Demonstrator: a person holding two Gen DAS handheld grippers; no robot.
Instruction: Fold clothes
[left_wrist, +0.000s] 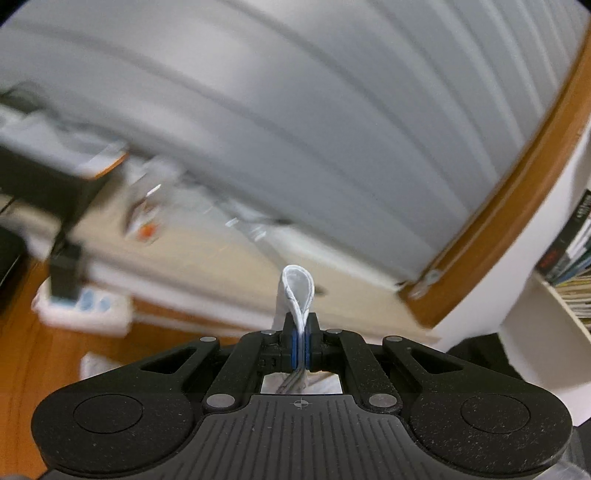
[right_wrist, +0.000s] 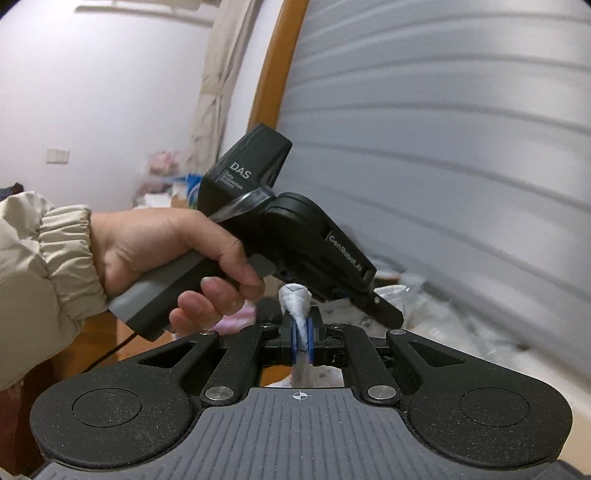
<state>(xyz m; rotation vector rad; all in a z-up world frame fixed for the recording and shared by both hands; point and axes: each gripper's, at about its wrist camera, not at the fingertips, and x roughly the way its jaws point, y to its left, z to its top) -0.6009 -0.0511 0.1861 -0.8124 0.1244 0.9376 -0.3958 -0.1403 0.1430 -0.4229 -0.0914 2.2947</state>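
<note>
Grippers left (left_wrist: 301, 345) and right (right_wrist: 303, 341) clamped on white cloth (left_wrist: 297, 291); hand (right_wrist: 166, 254) only in right view.

White cloth (right_wrist: 295, 299) in right gripper (right_wrist: 302, 341)

Both claws clamped tight: left claw (left_wrist: 301, 345) and right claw (right_wrist: 302, 339), left hand (right_wrist: 177, 254) wrapped around its handle.

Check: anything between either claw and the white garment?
Nothing visible. The left claw is shut on a folded loop of the white fabric garment; the right claw is shut on a bunched part of it. Where it goes isn't shown.
</note>
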